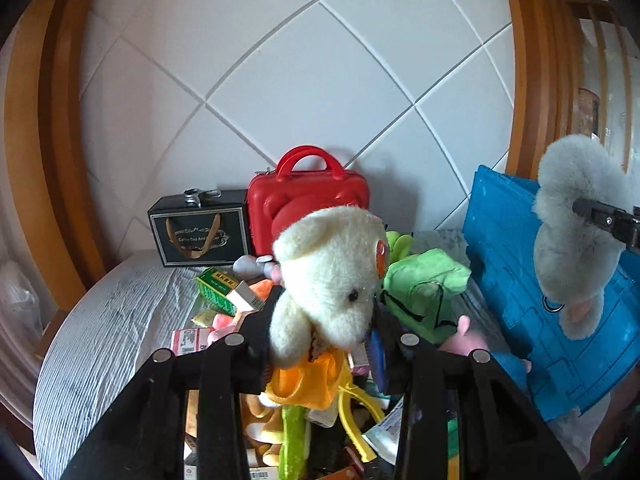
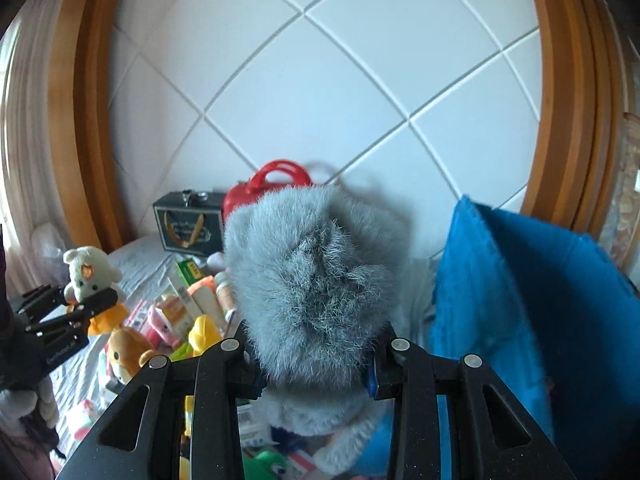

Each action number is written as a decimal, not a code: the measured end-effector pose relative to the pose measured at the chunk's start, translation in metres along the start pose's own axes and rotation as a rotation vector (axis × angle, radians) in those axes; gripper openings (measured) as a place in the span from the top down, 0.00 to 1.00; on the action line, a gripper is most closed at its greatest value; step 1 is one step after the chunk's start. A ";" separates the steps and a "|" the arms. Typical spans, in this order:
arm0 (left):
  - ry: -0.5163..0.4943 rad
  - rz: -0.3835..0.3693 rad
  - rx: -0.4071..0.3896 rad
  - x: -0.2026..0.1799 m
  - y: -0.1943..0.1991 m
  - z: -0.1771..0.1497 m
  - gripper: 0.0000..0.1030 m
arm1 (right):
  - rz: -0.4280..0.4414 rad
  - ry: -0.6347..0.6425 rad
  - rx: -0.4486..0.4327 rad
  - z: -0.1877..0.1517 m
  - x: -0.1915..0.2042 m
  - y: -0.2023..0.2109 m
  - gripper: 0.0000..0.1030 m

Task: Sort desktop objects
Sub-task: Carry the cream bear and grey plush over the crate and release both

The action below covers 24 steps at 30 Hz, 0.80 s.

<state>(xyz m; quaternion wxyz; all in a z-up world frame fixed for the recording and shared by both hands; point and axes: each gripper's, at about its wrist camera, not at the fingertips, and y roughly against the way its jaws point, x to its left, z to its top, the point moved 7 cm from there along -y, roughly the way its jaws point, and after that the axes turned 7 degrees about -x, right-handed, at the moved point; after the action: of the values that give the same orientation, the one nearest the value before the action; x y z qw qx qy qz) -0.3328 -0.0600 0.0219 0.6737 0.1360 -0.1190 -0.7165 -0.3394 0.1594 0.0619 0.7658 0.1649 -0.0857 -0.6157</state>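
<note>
My left gripper [image 1: 322, 320] is shut on a cream plush bear [image 1: 328, 276] in an orange dress and holds it up above the clutter. The same bear [image 2: 86, 268] and left gripper [image 2: 94, 302] show at the left of the right wrist view. A fluffy grey plush toy [image 2: 312, 292] is clamped in my right gripper [image 2: 316, 344] and fills the middle of that view. In the left wrist view the grey toy [image 1: 572, 240] hangs in front of the blue bin [image 1: 508, 264], with one right gripper finger [image 1: 600, 216] pressing its side.
Small boxes, a green plush [image 1: 424, 280], a brown bear [image 2: 124, 352] and other toys lie heaped on the striped tablecloth [image 1: 112, 320]. A red case [image 1: 308, 196] and a black box [image 1: 200, 228] stand against the tiled wall. The blue bin [image 2: 520, 300] stands at the right.
</note>
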 end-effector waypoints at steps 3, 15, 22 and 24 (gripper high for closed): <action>-0.021 -0.034 -0.032 -0.038 0.006 0.017 0.65 | -0.015 -0.007 -0.039 0.016 -0.025 0.024 0.67; -0.128 -0.208 -0.122 -0.250 -0.002 0.101 0.65 | -0.161 0.015 -0.139 0.085 -0.182 0.086 0.67; -0.165 -0.300 -0.045 -0.375 -0.044 0.129 0.65 | -0.217 -0.034 -0.061 0.082 -0.301 0.073 0.67; -0.181 -0.304 0.016 -0.402 -0.060 0.122 0.65 | -0.223 -0.050 -0.013 0.070 -0.326 0.059 0.67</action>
<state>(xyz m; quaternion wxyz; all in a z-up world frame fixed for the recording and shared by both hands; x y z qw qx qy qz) -0.4101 0.3437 0.1283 0.5432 0.0926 -0.1632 -0.8184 -0.3825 0.4766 0.1712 0.6912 0.1529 -0.0819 -0.7015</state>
